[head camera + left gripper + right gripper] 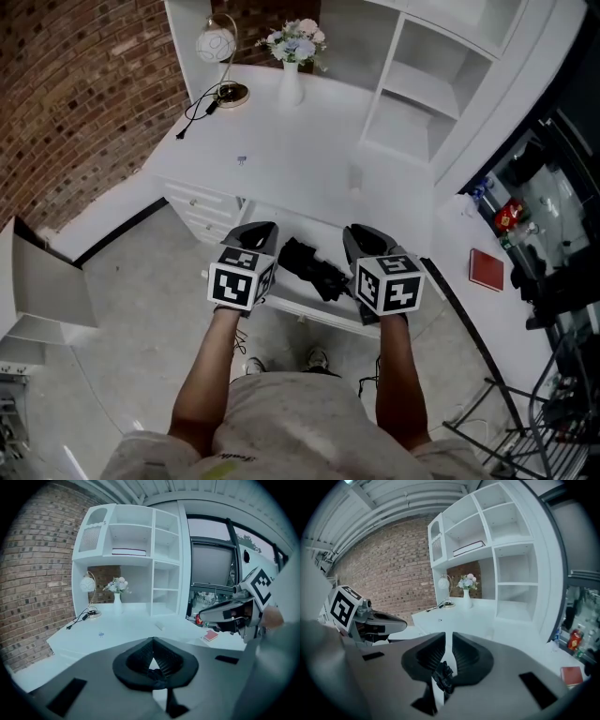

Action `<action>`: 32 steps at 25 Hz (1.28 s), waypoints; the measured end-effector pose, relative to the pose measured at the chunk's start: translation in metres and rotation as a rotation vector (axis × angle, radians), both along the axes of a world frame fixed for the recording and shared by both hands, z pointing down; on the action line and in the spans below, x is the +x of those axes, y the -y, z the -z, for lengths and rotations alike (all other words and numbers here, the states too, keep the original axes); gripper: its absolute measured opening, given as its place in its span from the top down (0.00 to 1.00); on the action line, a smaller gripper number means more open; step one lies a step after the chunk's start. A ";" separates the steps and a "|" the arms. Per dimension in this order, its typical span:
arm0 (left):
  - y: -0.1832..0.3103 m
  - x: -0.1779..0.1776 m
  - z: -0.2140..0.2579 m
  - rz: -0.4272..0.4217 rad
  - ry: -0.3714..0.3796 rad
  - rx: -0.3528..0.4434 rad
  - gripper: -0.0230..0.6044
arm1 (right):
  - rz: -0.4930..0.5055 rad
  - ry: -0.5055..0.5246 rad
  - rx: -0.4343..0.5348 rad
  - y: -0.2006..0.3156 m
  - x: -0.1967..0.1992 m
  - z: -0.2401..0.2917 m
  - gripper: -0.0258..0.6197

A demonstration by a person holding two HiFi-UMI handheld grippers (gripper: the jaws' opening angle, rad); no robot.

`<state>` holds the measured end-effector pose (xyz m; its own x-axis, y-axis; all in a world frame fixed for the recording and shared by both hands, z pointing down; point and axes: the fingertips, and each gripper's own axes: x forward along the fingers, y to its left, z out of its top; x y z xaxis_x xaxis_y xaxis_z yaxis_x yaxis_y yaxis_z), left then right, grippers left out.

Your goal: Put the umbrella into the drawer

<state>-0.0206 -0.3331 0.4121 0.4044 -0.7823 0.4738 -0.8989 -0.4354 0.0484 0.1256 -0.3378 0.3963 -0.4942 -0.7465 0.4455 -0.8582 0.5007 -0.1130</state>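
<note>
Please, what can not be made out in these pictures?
- Right tool: in the right gripper view a dark lump sits low between its jaws; pinched or merely behind, unclear.
- Black folded umbrella: head view, its right end hidden by that tool.
- Flat red book: head view, cover too small.

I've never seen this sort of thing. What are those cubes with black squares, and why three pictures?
No robot: a person holds a pinching tool in each hand, the left gripper and the right gripper; the patterned cubes are part of them. One picture comes from a camera on the person's head, looking down; the other two ride on the tools, looking along them. A lamp and a vase stand on the white desk. A black umbrella seems to lie in the open drawer. Left fingers are together, right fingers nearly so; neither seems to hold anything.
</note>
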 end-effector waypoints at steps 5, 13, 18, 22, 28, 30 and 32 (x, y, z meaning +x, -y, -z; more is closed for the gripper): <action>-0.002 -0.001 0.002 0.002 -0.014 0.014 0.97 | -0.016 0.018 0.086 -0.004 0.001 0.016 0.92; -0.005 0.000 0.005 0.007 -0.012 0.017 0.97 | -0.020 -0.006 0.132 -0.009 0.007 0.023 0.95; -0.006 0.000 0.006 0.012 -0.013 0.019 0.97 | -0.022 -0.012 0.134 -0.010 0.008 0.021 0.95; -0.008 -0.002 0.004 0.017 -0.014 0.016 0.97 | -0.023 -0.012 0.131 -0.011 0.009 0.018 0.95; -0.009 -0.003 0.004 0.020 -0.015 0.009 0.97 | -0.025 -0.014 0.132 -0.012 0.009 0.020 0.95; -0.009 -0.002 0.002 0.017 -0.016 0.008 0.97 | -0.025 -0.014 0.132 -0.012 0.009 0.019 0.95; -0.010 -0.001 0.000 0.015 -0.016 0.006 0.97 | -0.024 -0.016 0.132 -0.012 0.009 0.017 0.95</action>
<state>-0.0216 -0.3231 0.4117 0.4001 -0.7912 0.4624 -0.9044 -0.4224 0.0599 0.1348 -0.3257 0.3789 -0.4690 -0.8108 0.3501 -0.8714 0.4895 -0.0337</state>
